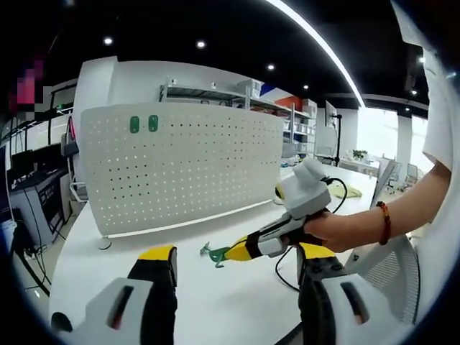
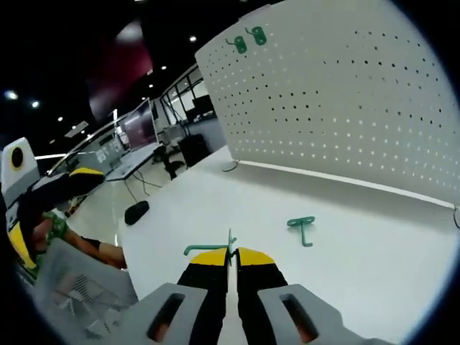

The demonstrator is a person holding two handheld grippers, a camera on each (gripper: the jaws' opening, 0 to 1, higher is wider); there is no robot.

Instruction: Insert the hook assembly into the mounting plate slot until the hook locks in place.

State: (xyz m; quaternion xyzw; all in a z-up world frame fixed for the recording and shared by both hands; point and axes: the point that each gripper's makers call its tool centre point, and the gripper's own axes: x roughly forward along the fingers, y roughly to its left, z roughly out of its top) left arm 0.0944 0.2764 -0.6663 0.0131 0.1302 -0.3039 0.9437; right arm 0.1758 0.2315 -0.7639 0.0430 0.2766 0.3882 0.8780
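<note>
Your right tool (image 2: pixel 231 260) pinches a green hook (image 2: pixel 208 249) low over the worktop (image 2: pixel 359 244), its tips pressed together; the pegboard (image 2: pixel 345 86) stands well ahead. Your left tool (image 1: pixel 237 262) is spread, holding nothing. The thin grip could let the hook twist, missing the holes. A spare hook (image 2: pixel 302 226) lies ahead to the right.

You're working at a white tabletop (image 1: pixel 237 302) in an open office under a dark ceiling (image 1: pixel 215 29) with small round spotlights and one long bright light strip (image 1: pixel 316 39) curving off to the far right. Behind the table stand metal shelves (image 1: pixel 215 93) stacked with boxes, and further desks (image 2: pixel 133 162) with monitors line the left. Bright windows (image 1: pixel 374 129) glow at the far right, and a mesh office chair (image 1: pixel 392 269) sits near you
</note>
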